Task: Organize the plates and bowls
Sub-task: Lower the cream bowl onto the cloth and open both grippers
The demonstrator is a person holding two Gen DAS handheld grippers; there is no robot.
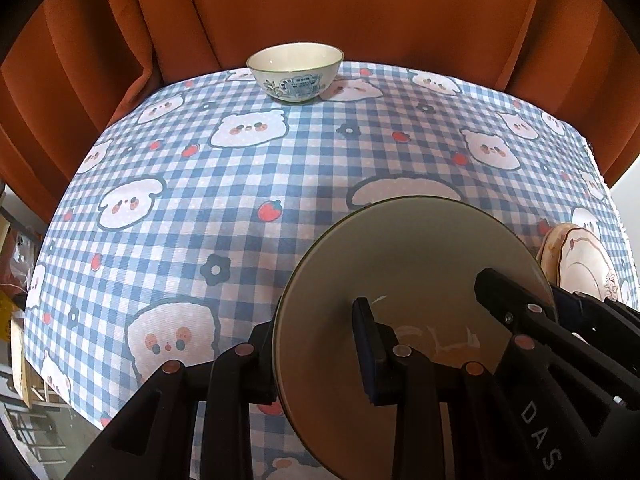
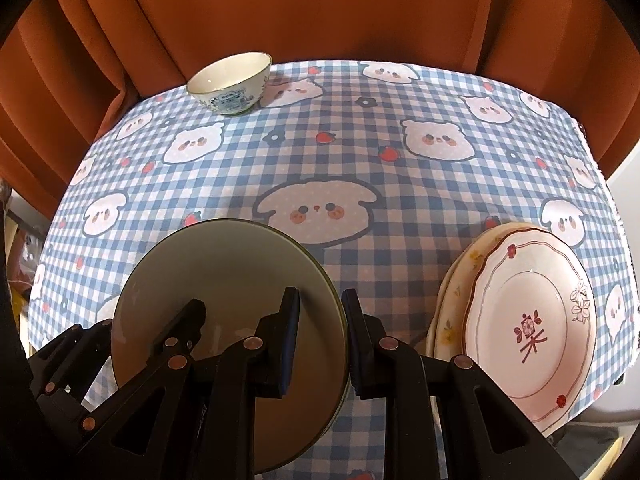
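Gripping green plate [image 2: 224,280] — both claws clamped, bowl [image 1: 295,71] beyond

The setting looks like a home dining spot. The tabletop [image 2: 344,152] wears a blue-and-white checked cloth printed with cartoon animal faces, strawberries and flowers. Behind it hang heavy rust-orange curtains [image 2: 304,8]. Household crockery sits on the cloth: a painted porcelain bowl [image 2: 230,82] near the far edge and a stack of floral dinner plates [image 2: 528,320].

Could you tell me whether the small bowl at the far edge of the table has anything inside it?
No, the small bowl shows only a bare cream interior in the left wrist view.
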